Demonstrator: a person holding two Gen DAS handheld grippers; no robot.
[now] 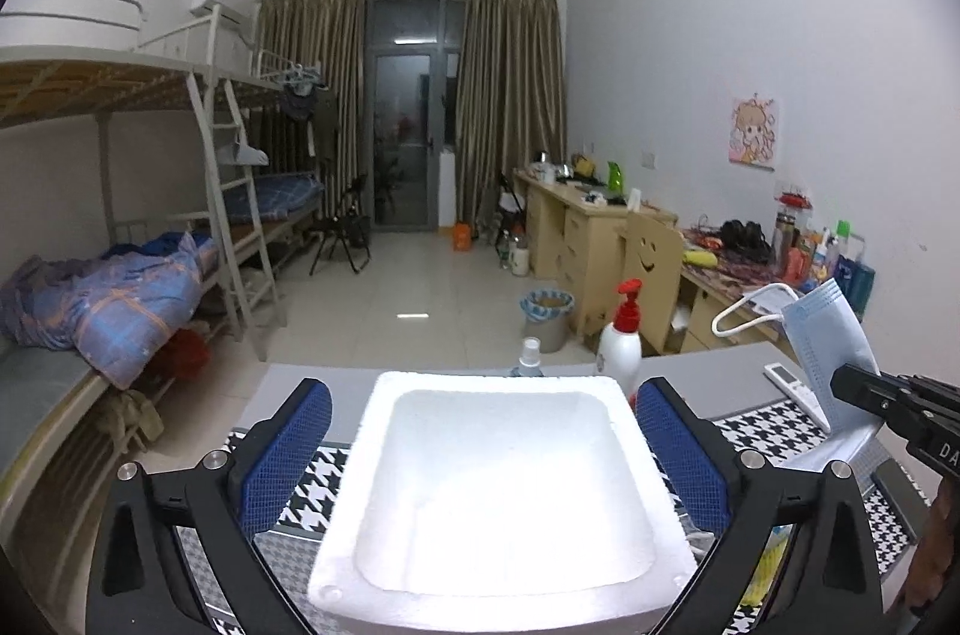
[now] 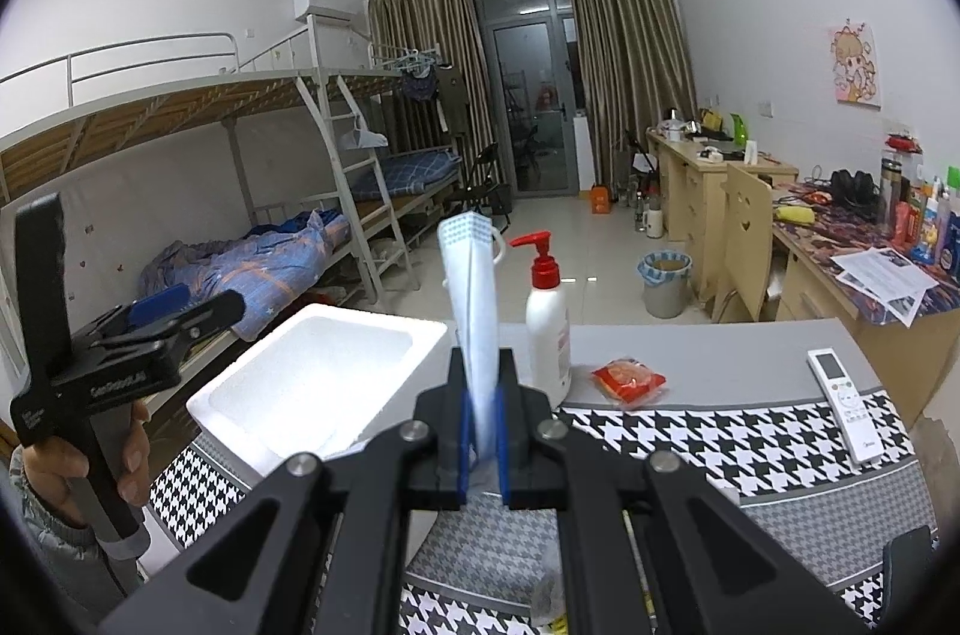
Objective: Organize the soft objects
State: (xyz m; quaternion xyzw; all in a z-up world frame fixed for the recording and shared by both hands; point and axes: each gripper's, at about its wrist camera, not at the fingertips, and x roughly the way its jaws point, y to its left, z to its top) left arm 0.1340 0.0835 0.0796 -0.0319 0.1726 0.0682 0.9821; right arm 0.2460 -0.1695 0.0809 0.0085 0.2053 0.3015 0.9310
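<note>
Blue pads: your right gripper (image 2: 480, 431) has them pressed together on the face mask (image 2: 474, 299), which stands upright above the desk (image 2: 720, 359).
Left gripper (image 1: 483, 449): you hold it spread wide, fingers either side of the foam box (image 1: 498, 503), not squeezing.
Foam box: sits at the desk's left edge on the houndstooth cloth (image 2: 690, 437).
Far edge: pump bottle (image 2: 547, 323), red packet (image 2: 629, 380) beside it.
Right edge: remote (image 2: 843, 404).
</note>
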